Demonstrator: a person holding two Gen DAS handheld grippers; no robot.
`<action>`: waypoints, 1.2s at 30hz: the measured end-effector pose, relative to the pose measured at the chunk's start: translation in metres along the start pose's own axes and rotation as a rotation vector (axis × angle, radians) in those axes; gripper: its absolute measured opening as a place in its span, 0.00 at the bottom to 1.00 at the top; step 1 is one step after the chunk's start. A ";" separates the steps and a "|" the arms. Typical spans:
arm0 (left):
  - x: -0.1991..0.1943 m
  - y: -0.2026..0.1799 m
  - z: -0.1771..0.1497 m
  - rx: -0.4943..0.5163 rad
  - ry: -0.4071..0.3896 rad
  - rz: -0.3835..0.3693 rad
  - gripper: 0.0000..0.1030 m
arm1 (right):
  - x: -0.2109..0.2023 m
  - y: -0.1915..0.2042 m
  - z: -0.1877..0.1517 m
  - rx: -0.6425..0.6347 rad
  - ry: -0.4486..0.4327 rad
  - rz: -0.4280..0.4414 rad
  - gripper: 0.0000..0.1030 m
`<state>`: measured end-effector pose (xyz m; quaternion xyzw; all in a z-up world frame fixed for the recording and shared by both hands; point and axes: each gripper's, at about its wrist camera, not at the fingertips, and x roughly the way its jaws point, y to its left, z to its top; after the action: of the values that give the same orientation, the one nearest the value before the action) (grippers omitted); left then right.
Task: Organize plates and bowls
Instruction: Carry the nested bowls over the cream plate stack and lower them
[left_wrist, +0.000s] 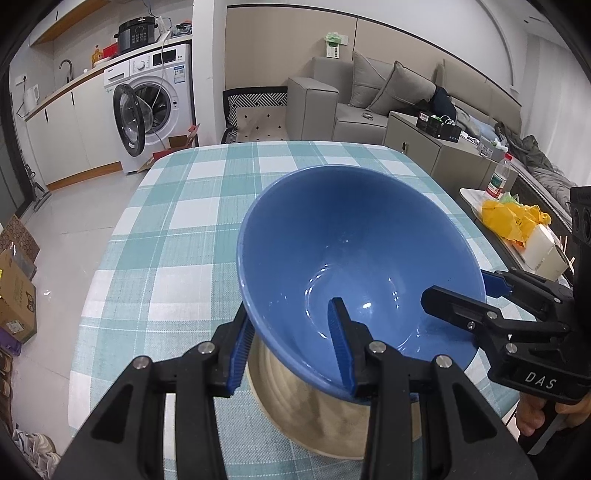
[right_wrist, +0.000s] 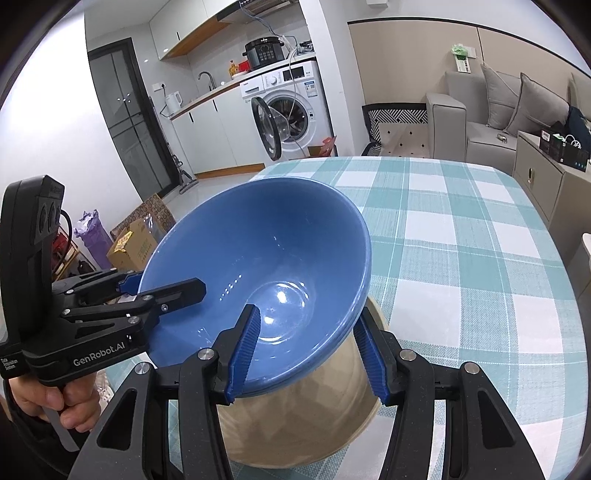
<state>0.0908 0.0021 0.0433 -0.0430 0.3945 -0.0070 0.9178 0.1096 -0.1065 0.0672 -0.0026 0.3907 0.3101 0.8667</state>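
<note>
A blue bowl (left_wrist: 351, 229) (right_wrist: 266, 236) sits tilted over a beige bowl (left_wrist: 295, 406) (right_wrist: 295, 424) that stands on the checked tablecloth (left_wrist: 184, 221) (right_wrist: 461, 240). Whether the blue bowl rests in the beige one or hangs just above it, I cannot tell. My left gripper (left_wrist: 290, 310) (right_wrist: 164, 283) is shut on the blue bowl's left rim, one finger inside and one outside. My right gripper (right_wrist: 308, 312) (left_wrist: 454, 288) clamps the opposite rim the same way. A hand holds each gripper's handle.
A low side table (left_wrist: 469, 195) at the right carries a yellow bag (left_wrist: 513, 218) and a plastic bottle (left_wrist: 498, 177). Beyond the table's far edge stand a washing machine with its door open (left_wrist: 147, 110) and a grey sofa (left_wrist: 369, 96). Cardboard boxes (right_wrist: 136, 247) lie on the floor.
</note>
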 end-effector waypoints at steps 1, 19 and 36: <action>0.000 0.000 0.000 0.000 0.000 0.001 0.37 | 0.000 0.000 0.000 0.002 0.002 0.001 0.52; 0.001 0.000 0.002 0.003 0.003 0.004 0.38 | 0.001 -0.003 -0.001 0.013 0.007 -0.010 0.52; 0.002 -0.004 0.000 0.002 0.022 -0.010 0.41 | -0.003 -0.004 -0.002 0.029 0.037 -0.005 0.53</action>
<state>0.0920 -0.0018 0.0423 -0.0441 0.4042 -0.0126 0.9135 0.1095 -0.1115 0.0670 0.0032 0.4111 0.3021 0.8601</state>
